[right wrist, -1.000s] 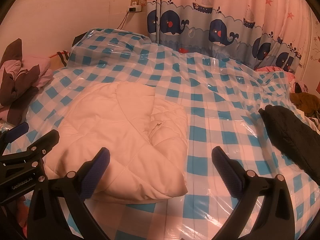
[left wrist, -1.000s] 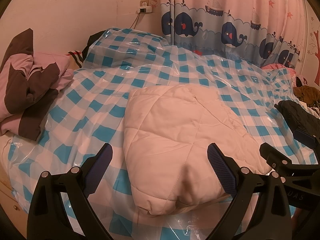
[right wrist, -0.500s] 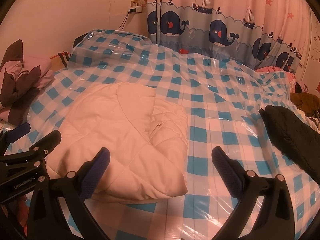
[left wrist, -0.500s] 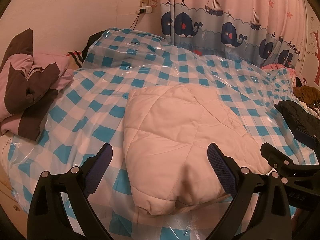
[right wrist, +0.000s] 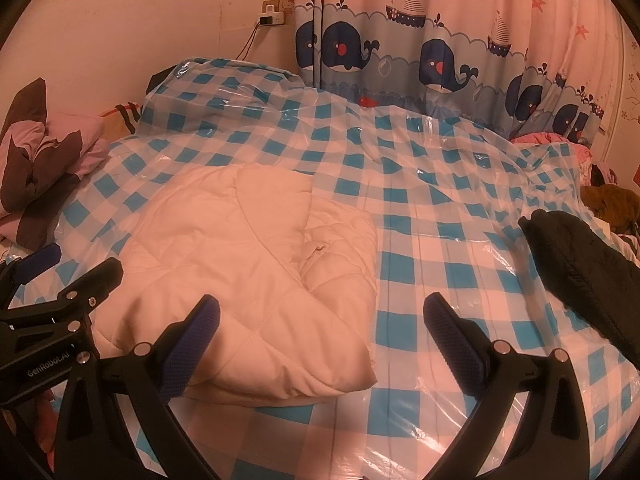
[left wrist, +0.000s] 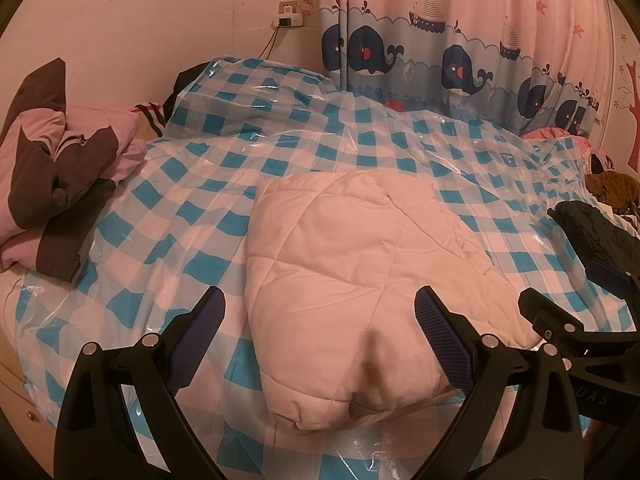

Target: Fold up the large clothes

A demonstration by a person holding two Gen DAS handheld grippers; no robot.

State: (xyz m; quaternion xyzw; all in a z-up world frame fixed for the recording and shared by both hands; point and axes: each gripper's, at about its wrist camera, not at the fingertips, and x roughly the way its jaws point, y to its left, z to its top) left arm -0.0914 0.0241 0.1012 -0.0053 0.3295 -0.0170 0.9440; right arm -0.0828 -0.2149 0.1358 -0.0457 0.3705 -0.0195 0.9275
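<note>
Spread wide apart, the fingers of the left claw are held above the near end of a cream quilted jacket, with nothing gripped between them; whether the blue pads touch the fabric cannot be told. The right claw is likewise seen fully parted and empty, poised over the right near corner of the same jacket, one finger above the cloth and the other above the bare cover. Each claw is caught at the edge of the other's view, the two being held close side by side.

The jacket is laid near the middle of the bed, on a clear plastic sheet printed in blue and white checks. It is seen folded into a thick, roughly rectangular bundle, its diamond stitching visible on the upper face. In the right wrist view a layer is shown doubled over along the right side, with a rounded, puffy edge and a small pale tab at the crease. The near end is bunched into soft rolls.

A pink and brown garment is heaped at the left edge of the bed, well apart from the jacket. A dark garment is lying at the right edge. A curtain printed with whales and boats is hung behind the bed.
</note>
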